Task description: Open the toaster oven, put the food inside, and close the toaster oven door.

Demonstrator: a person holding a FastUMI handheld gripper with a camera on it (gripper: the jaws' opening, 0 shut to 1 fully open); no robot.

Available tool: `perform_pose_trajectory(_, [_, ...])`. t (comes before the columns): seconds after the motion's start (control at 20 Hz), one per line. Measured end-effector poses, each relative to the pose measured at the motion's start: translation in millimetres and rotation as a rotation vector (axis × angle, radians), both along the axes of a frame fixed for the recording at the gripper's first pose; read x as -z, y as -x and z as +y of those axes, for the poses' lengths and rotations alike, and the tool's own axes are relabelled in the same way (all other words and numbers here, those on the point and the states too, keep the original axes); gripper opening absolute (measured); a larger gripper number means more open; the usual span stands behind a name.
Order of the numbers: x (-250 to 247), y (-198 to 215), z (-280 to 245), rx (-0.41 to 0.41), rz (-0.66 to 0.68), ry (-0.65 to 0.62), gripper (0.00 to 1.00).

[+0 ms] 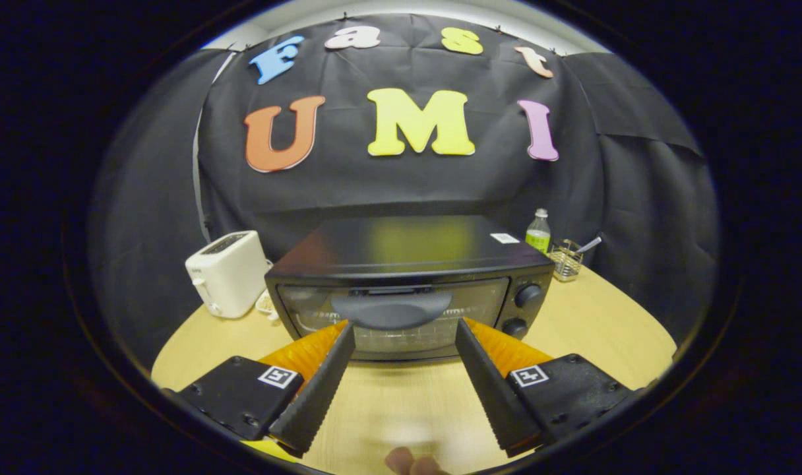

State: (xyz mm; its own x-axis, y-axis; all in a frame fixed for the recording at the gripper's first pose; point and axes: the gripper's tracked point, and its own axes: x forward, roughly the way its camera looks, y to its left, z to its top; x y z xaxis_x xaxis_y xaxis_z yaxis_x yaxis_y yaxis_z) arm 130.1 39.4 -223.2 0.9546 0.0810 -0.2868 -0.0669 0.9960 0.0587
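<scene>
A black toaster oven point(407, 264) stands on the round wooden table point(605, 330), straight ahead of my gripper point(404, 326). Its glass door point(401, 316) is closed, with a dark curved handle point(391, 309) across the upper middle and two knobs point(526, 295) on the right. My fingers point(325, 376) are spread wide apart with nothing between them, their tips just short of the door and slightly below the handle. No food can be told from here.
A white toaster point(228, 272) stands left of the oven, with a small light object point(266, 303) between them. Behind the oven's right side are a green bottle point(538, 232) and a wire holder point(566, 259) with a utensil. A fingertip point(411, 462) shows below the fingers.
</scene>
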Motion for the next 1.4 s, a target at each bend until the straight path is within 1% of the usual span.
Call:
perform_pose_trajectory(0.15, [-40,12,-16,0.022,-0.057,0.008,1.00])
perform_pose_trajectory(0.35, [-100,47,-26,0.002,-0.132,0.006,1.00])
perform_pose_trajectory(0.55, [-162,98,-32,-0.004,-0.220,-0.005,1.00])
perform_pose_trajectory(0.65, [-198,125,-30,-0.024,-0.291,0.017,1.00])
perform_pose_trajectory(0.8, [-238,168,-33,-0.022,-0.392,0.019,1.00])
perform_pose_trajectory(0.95, [-258,204,-28,-0.051,-0.437,0.025,1.00])
perform_pose_trajectory(1.05, [-257,222,-25,-0.071,-0.448,0.022,1.00])
perform_pose_trajectory(1.2, [-242,240,-26,-0.083,-0.445,0.005,1.00])
perform_pose_trajectory(1.4, [-213,250,-27,-0.100,-0.430,0.042,1.00])
